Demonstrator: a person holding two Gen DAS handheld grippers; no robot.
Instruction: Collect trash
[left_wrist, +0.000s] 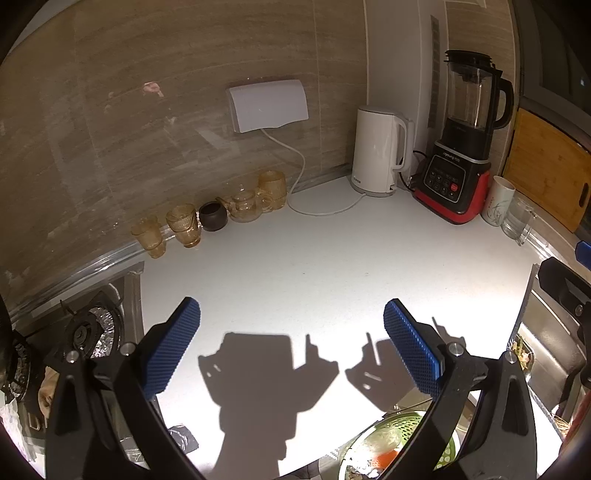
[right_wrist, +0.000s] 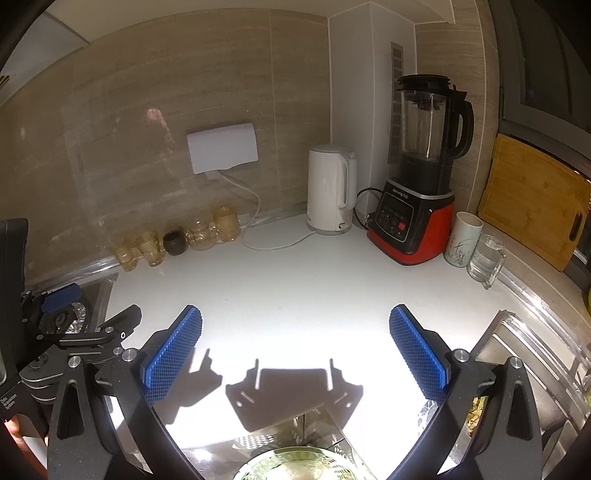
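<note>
Left gripper (left_wrist: 291, 325): hanging wide apart, gripping nothing, over the white counter (left_wrist: 295, 258).
Right gripper (right_wrist: 295, 328): likewise spread, empty.
Green colander (left_wrist: 402, 443): sitting at lower right, holding scraps.

Left claw (left_wrist: 291, 343) and right claw (right_wrist: 295, 350) agape, side by side, empty.

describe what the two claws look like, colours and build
Both look alike. The left claw has two black angular arms with slotted cutouts and round silver bolts, each ending in a flat blue pad with a fine diamond-grid texture. The right claw is the same: black frame, silver bolts, blue textured pads. No cables or sleeves show.
</note>
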